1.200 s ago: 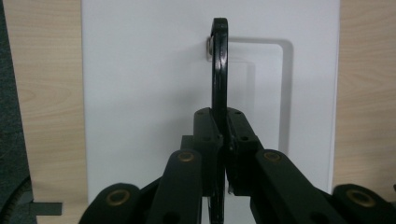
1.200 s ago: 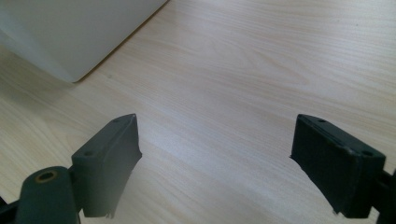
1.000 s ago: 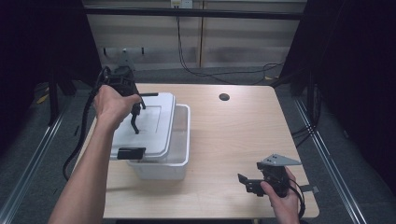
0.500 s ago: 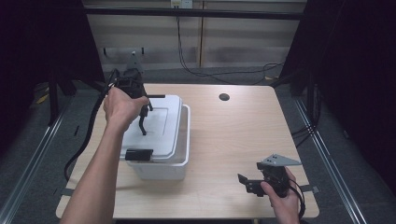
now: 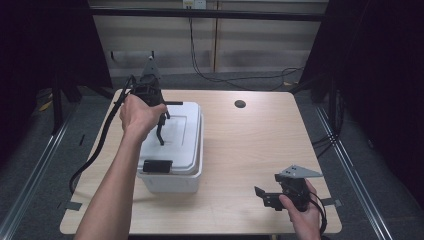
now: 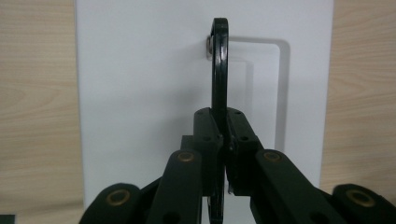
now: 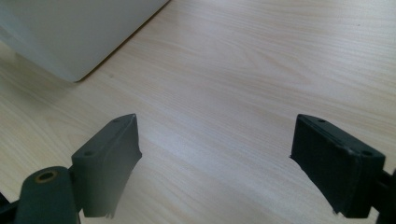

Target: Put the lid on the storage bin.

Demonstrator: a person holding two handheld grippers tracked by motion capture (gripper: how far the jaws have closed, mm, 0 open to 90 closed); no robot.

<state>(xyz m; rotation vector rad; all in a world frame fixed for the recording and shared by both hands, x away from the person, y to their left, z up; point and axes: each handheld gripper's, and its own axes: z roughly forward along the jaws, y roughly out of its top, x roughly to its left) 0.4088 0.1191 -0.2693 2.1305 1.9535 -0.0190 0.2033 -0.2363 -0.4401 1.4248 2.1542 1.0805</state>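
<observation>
Stretching in from the bottom left, the person's forearm reaches over the white lidded bin (image 5: 172,172) on the table's (image 5: 250,150) left half, its left gripper (image 6: 223,140) pointing down, jaws clamped on the lid's upright black handle (image 6: 219,70). Low at the near right edge, the right gripper (image 7: 215,163) rests above bare wood, jaws wide apart, holding nothing.

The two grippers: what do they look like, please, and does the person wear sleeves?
Both are black. The left gripper has linked jaw arms with brass-coloured pivots and a thick black cable. The right gripper carries a grey three-cornered plate. The forearms are bare, no sleeves.
</observation>
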